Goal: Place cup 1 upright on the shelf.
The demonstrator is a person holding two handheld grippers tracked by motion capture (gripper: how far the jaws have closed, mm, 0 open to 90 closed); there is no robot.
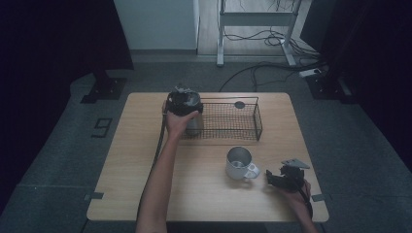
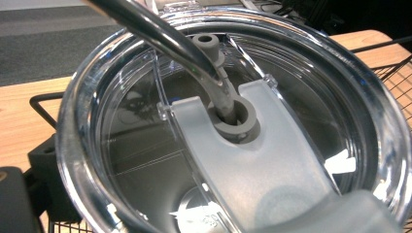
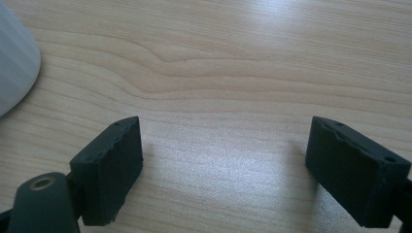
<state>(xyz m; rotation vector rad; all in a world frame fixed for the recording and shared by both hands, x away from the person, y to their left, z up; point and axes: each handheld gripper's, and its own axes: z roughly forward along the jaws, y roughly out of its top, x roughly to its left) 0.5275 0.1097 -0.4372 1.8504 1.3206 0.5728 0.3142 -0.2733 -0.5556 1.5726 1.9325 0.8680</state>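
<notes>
So on the left side, the left gripper (image 1: 184,103) sits at the left end of the black wire basket (image 1: 245,130), right over a metal tumbler (image 1: 193,125) that stands upright in that end of the basket. In the left gripper view you're looking straight down onto the tumbler's clear plastic lid (image 2: 145,145), which has a grey slider (image 2: 257,170) across it and a metal straw (image 2: 160,34) poking through the slider's hole. A bit of one black jaw peeks out at the lower left, outside the lid's rim. Whether the pads actually press on the tumbler I can't tell; the lid blocks everything.

The basket sits on the far half of the wooden table (image 1: 145,194), and there's a small dark round thing (image 1: 239,104) at its back edge, too small to identify.

Moving right, a white mug (image 1: 240,163) stands upright on the table in front of the basket, handle toward the right gripper (image 1: 272,178). That gripper rests low near the table's right front corner, just beside the mug. Its jaws stand apart with nothing but bare wood between them, and the mug's white curve (image 3: 14,68) shows off to the side, clear of the pads (image 3: 114,160).
</notes>
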